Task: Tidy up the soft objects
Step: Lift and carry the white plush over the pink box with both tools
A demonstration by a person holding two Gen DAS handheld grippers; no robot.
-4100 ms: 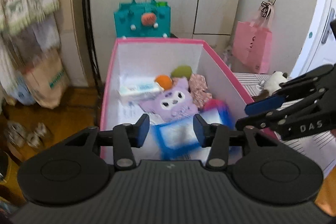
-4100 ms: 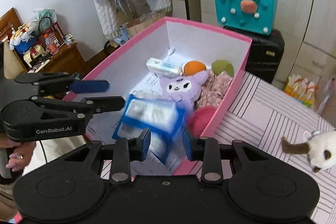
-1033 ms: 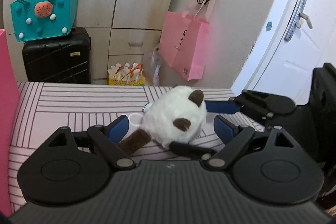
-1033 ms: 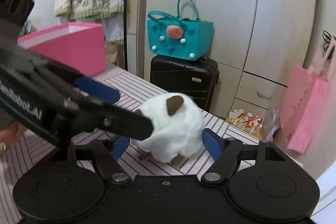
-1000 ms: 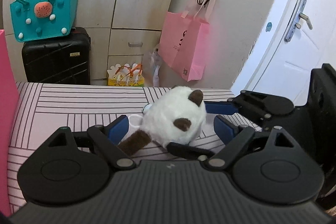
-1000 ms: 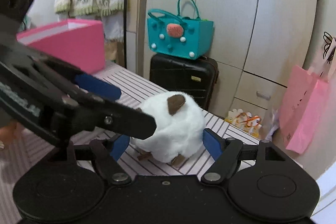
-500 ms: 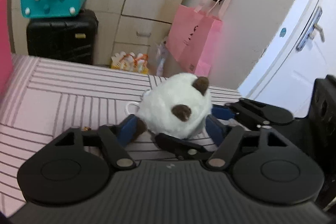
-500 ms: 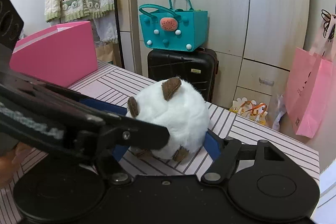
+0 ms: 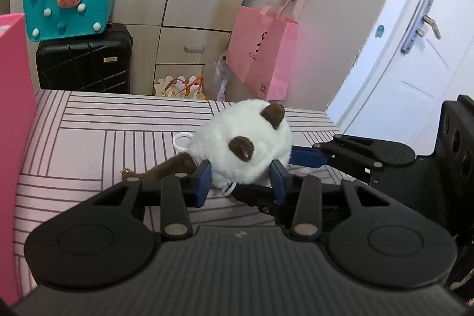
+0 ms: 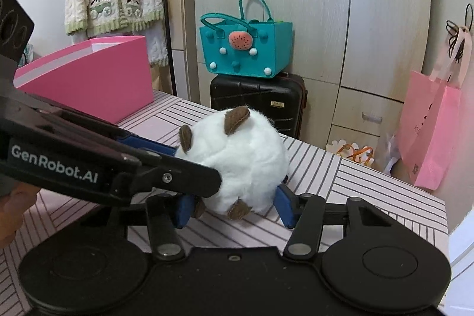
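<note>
A white plush cat [image 9: 243, 144] [image 10: 246, 162] with brown ears and a brown tail lies on the pink striped surface [image 9: 89, 144]. My left gripper [image 9: 240, 182] has its blue pads pressed into the toy's lower sides, and its jaws are closing on it. In the right wrist view, the left gripper [image 10: 118, 165] reaches in from the left. My right gripper [image 10: 235, 208] holds the same toy from the other side. Its jaws are also closing, and its pads touch the fur and a brown paw. One right fingertip [image 9: 305, 156] presses the toy's far side.
A pink box [image 10: 89, 79] [image 9: 14, 108] stands on the surface to the left. Behind are a teal bag [image 10: 246, 46] on a black suitcase [image 10: 257, 102], a pink paper bag [image 9: 263, 58], cupboards and a white door [image 9: 414, 55]. A hand [image 10: 11, 209] shows at the left edge.
Both grippers have narrowed their jaws from wide apart to touching the plush cat. The toy has been squeezed and tipped slightly between them.
</note>
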